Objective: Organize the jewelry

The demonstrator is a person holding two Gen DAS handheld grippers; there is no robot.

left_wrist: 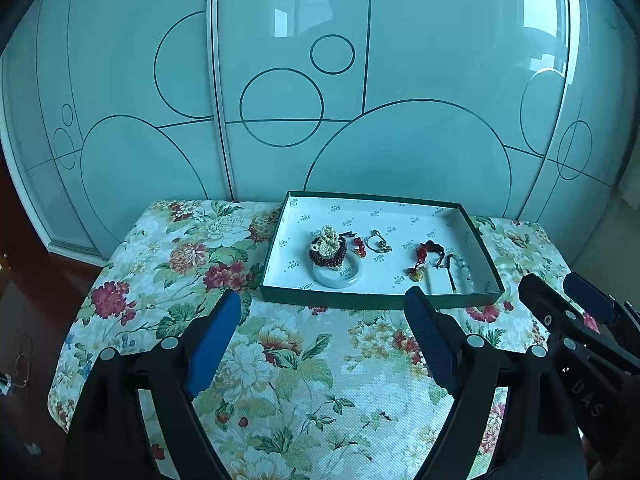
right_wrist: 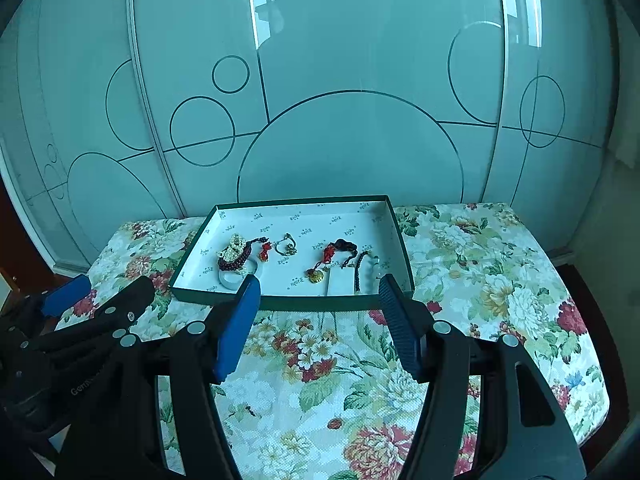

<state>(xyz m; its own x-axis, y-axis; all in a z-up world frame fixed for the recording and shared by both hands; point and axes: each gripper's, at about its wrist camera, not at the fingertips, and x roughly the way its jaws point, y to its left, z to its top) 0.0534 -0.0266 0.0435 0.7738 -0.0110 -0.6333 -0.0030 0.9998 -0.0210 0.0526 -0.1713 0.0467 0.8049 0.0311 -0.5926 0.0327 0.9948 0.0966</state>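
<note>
Clearly both tools hang back from the work: the left gripper (left_wrist: 324, 320) has its jaws wide apart with nothing between them, and the right gripper (right_wrist: 318, 308) is also parted and empty, both over the flowered cloth (left_wrist: 280, 360) short of the green box (left_wrist: 276, 256). All the jewelry already lies inside that box: a heap of dark and cream beads (left_wrist: 328, 246) sitting on a white bangle (left_wrist: 338, 274) at the left, a small gold piece (left_wrist: 379, 243) in the middle, and red cord charms (left_wrist: 420, 260) with a white slab (left_wrist: 438, 280) and a bead string (left_wrist: 452, 270) at the right. By my reading the sorting is about finished, or a fresh piece has yet to be chosen. Any further pick means reaching over the box's near wall and pinching one small item without dragging its neighbours, since the piles overlap. Behind stands a glass wardrobe door (left_wrist: 280, 80); the cloth itself holds nothing else.
</note>
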